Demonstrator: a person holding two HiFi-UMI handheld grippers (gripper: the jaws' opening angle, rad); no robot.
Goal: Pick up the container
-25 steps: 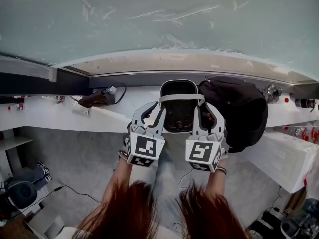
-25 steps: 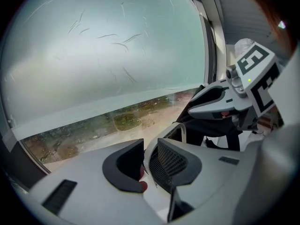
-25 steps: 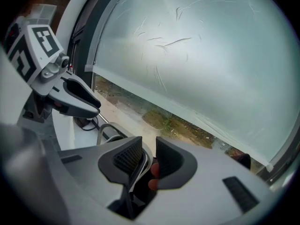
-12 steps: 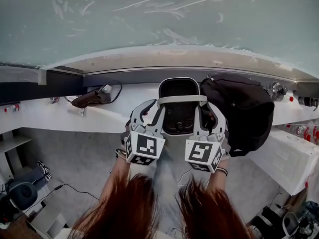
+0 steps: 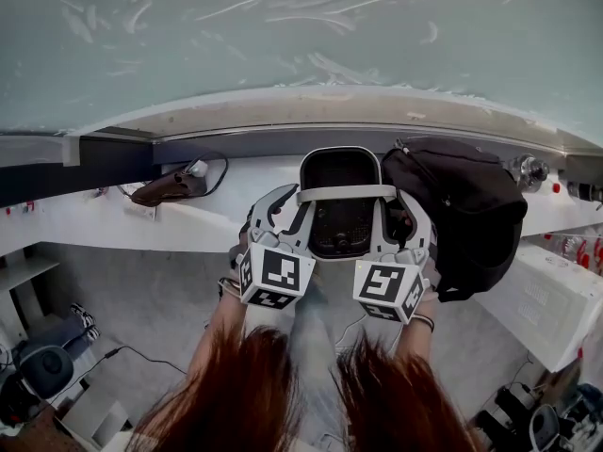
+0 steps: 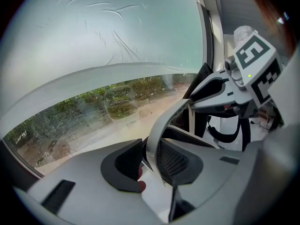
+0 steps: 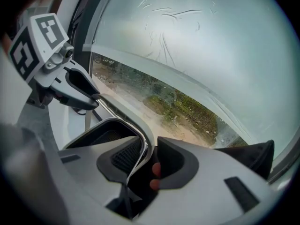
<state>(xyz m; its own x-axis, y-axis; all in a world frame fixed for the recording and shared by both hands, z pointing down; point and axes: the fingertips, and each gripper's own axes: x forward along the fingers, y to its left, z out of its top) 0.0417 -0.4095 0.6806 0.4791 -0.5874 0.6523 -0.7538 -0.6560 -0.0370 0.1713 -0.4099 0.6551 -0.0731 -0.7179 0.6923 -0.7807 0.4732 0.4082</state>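
Note:
The container (image 5: 339, 169) is a white-rimmed tub with a dark inside and a white handle band across it. In the head view it sits at the edge of the white ledge (image 5: 85, 217), straight ahead of me. My left gripper (image 5: 293, 201) is shut on its left rim, and my right gripper (image 5: 387, 205) is shut on its right rim. In the left gripper view the white rim (image 6: 161, 125) runs between the two dark pads of the left gripper (image 6: 149, 156). The right gripper view shows the rim (image 7: 126, 122) pinched the same way by the right gripper (image 7: 146, 161).
A black backpack (image 5: 464, 210) lies against the container's right side. A brown object (image 5: 168, 189) with a cable rests on the ledge to the left. A large window (image 5: 301, 36) rises behind the ledge. Grey floor and a white box (image 5: 551, 299) lie below.
Both grippers and the container have shifted very slightly toward me. Both jaws have stayed shut on the rim.

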